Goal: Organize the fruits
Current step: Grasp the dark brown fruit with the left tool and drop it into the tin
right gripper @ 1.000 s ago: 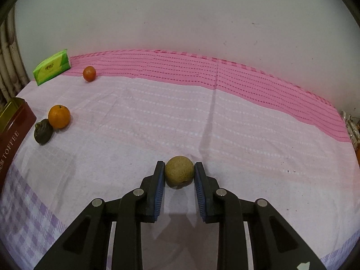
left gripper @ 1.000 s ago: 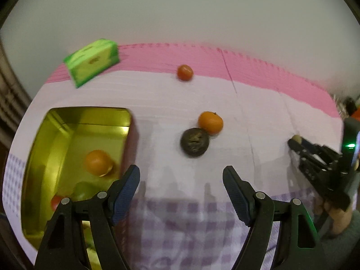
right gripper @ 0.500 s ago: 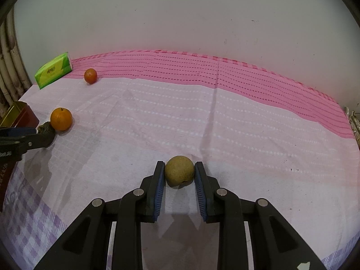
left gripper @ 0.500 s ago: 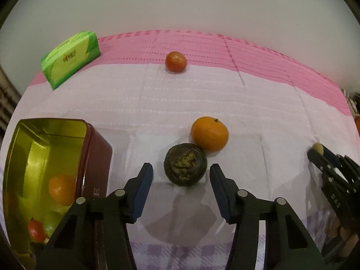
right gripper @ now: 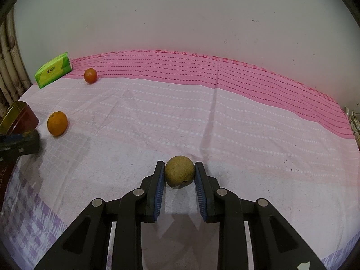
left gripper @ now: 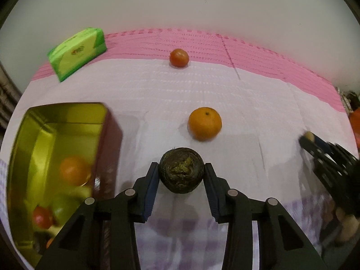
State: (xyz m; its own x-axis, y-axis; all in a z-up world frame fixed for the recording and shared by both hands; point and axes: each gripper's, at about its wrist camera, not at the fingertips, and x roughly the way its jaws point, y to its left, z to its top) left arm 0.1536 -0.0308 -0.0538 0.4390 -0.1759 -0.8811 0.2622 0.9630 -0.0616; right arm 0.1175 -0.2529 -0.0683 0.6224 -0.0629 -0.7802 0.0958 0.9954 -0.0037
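Note:
A dark, wrinkled round fruit (left gripper: 181, 173) lies on the pink-and-white cloth. My left gripper (left gripper: 181, 167) has come down around it; its jaws are closing and both blue pads touch the fruit's sides. An orange (left gripper: 204, 123) sits just beyond, apart from it. My right gripper (right gripper: 179, 166) is shut on a tan round fruit (right gripper: 179, 174) that rests on the cloth. A small red-orange fruit (left gripper: 179, 57) lies far back. The open gold-lined tin (left gripper: 67, 106) at the left holds several fruits.
A green tissue pack (left gripper: 77, 52) stands at the back left by the wall. The tin's red side (right gripper: 24, 119) and the blurred left gripper (right gripper: 20, 142) show at the left edge of the right wrist view. The cloth's purple checked part lies nearest me.
My left gripper moved away from the tin, forward and down onto the dark fruit, and its jaws narrowed from wide apart to touching it. The right gripper kept still on the tan fruit.

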